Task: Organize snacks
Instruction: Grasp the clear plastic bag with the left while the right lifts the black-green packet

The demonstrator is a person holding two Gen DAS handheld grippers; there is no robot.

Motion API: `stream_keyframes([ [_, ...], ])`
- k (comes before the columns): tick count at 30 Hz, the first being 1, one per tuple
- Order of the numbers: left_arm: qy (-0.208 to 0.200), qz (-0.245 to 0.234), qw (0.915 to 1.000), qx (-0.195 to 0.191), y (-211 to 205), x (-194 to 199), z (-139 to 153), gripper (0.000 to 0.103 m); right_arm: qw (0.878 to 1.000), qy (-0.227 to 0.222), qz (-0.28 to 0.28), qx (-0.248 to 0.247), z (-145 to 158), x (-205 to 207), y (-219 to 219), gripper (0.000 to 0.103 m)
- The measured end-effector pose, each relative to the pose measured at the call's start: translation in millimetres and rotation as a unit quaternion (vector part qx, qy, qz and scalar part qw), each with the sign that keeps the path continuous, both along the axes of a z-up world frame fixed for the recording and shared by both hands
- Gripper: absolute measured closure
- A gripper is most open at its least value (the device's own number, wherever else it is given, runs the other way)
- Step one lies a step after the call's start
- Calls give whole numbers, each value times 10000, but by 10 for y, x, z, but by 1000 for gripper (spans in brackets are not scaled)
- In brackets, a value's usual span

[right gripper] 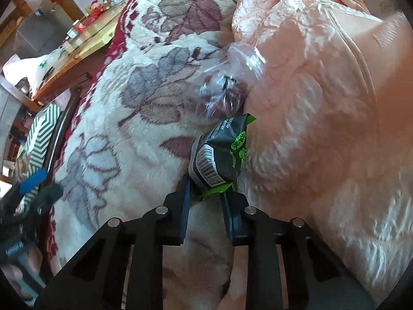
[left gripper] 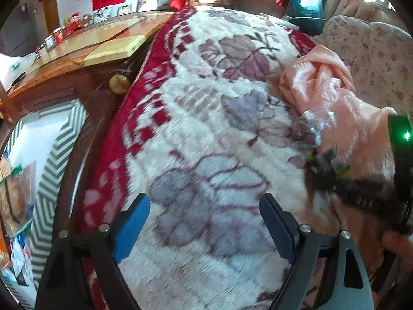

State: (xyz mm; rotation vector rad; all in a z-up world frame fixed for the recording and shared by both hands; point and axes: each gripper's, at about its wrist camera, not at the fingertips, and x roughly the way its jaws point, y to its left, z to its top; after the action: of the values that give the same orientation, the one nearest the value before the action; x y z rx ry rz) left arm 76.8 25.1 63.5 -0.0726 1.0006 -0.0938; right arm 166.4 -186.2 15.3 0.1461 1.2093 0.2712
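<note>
A small black and green snack packet [right gripper: 219, 155] with a white barcode lies at the seam between the floral fleece blanket [right gripper: 134, 129] and the peach quilt [right gripper: 322, 103]. My right gripper [right gripper: 206, 193] is shut on the packet's near green edge. Just beyond it sits a crumpled clear plastic wrapper [right gripper: 227, 87]. In the left wrist view my left gripper [left gripper: 204, 222] hangs open above bare blanket [left gripper: 206, 134], nothing between its blue pads. The same packet [left gripper: 327, 162] and the right gripper [left gripper: 343, 188] show blurred at the right edge.
A green-and-white chevron box [left gripper: 51, 170] holding several snack bags stands on the floor left of the bed. A wooden cabinet [left gripper: 77, 59] with a glass top runs beside it. Peach quilt [left gripper: 333, 98] is piled on the right, and a person's hand [left gripper: 397, 242] grips the right tool.
</note>
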Motion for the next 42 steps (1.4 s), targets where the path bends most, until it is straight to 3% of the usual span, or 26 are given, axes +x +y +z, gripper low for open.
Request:
stream_keyframes([
  [3, -64, -89, 9999, -11, -77, 23, 51, 15, 9998, 162, 127, -86, -54, -34, 26, 79],
  [5, -96, -128, 9999, 6, -99, 13, 63, 15, 9999, 141, 40, 44, -20, -60, -3, 50],
  [7, -60, -122, 9999, 33, -100, 15, 42, 15, 9996, 75, -86, 267, 12, -58, -33, 45],
  [13, 29, -70, 10000, 33, -85, 42, -15, 15, 9939, -35, -716, 843, 4, 39, -246, 45],
  [15, 34, -100, 9999, 46, -112, 46, -19, 15, 9910, -71, -844, 1040, -46, 95, -292, 58],
  [16, 27, -116, 9999, 57, -127, 50, -18, 15, 9901, -75, -903, 1074, -66, 114, -317, 70],
  [21, -28, -268, 9996, 3, -268, 161, 1, 15, 9939, -139, -500, 972, 7, 10, -223, 72],
  [25, -22, -511, 9977, -452, -404, 331, 32, 15, 9949, -212, -324, 935, 126, -189, -205, 73],
  [31, -96, -1178, 9908, -665, -767, 677, 25, 15, 9949, -117, -223, 980, 112, -475, -292, 74],
  [37, -97, -1805, 9823, -490, -1165, 871, -33, 15, 9947, -93, -188, 1007, 54, -468, -312, 74],
  [42, 115, -1943, 9794, -533, -1372, 1088, -153, 15, 9916, -160, -331, 1236, -1, -402, -338, 73],
])
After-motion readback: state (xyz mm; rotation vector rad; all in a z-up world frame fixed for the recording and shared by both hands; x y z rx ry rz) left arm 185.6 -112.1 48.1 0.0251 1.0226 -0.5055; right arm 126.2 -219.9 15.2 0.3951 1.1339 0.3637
